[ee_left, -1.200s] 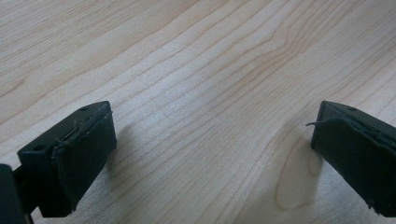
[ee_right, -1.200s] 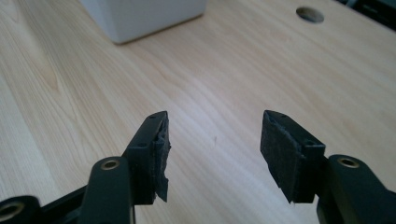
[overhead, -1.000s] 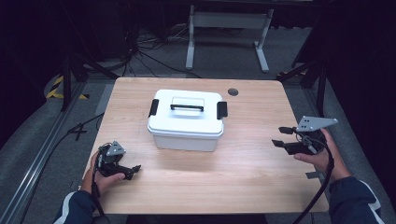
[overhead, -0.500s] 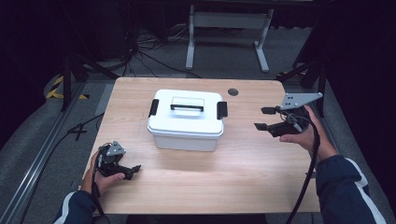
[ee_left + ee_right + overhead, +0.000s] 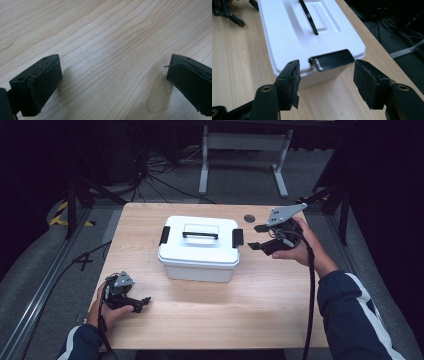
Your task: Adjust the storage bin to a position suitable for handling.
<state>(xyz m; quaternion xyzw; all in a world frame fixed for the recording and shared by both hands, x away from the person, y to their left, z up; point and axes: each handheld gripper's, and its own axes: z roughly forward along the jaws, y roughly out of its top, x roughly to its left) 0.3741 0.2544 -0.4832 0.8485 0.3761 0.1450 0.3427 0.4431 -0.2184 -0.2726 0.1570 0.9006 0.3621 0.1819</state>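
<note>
Right gripper — jaws spread, empty — is lining up on the white box's black side latch; next, closing squarely on it. Left gripper is resting open on the worktop.

We see the desk evenly lit from above, while the room around it falls into near black. The white box looks bright but not blown out, with a soft glare streak on its black latch just ahead of the right gripper. Faint shadows sit under the left gripper, whose near edges blur.
</note>
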